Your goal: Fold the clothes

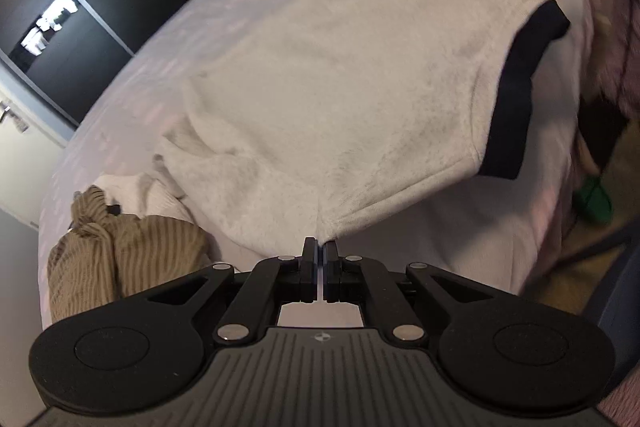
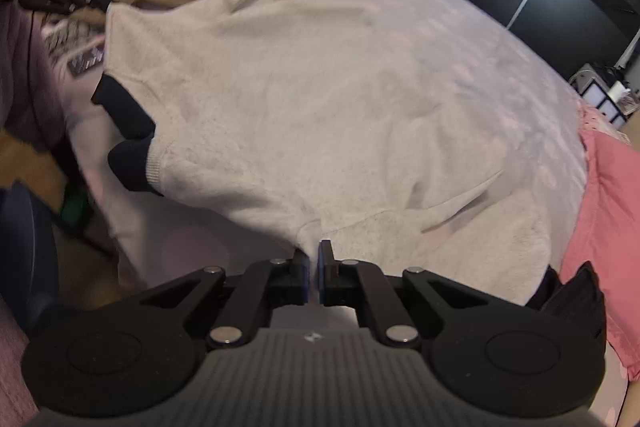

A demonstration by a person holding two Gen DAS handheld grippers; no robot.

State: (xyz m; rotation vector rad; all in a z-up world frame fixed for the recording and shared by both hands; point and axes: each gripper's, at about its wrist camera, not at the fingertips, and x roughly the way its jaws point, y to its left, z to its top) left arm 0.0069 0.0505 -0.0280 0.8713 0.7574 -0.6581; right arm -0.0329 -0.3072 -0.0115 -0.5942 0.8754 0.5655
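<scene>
Two tongs, left [image 1: 320,247] and right [image 2: 314,251], clamped on one cream sweatshirt [image 1: 340,75].

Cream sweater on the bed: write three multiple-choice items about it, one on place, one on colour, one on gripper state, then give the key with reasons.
1. Where does the tan corduroy garment lie in the left wrist view?
A. On top of the sweater
B. Left of the sweater on the bed
C. On the floor

2. What colour is the band at the edge of the cream sweater?
A. Red
B. Green
C. Dark navy

3. How do the left gripper and right gripper stand?
A. Both shut on the sweater's edge
B. Both wide open
C. One open, one shut

Key: B, it is bunched beside the sweater on the bed; C, the band reads near black-blue; A, each gripper's fingers pinch cream fabric.
</scene>
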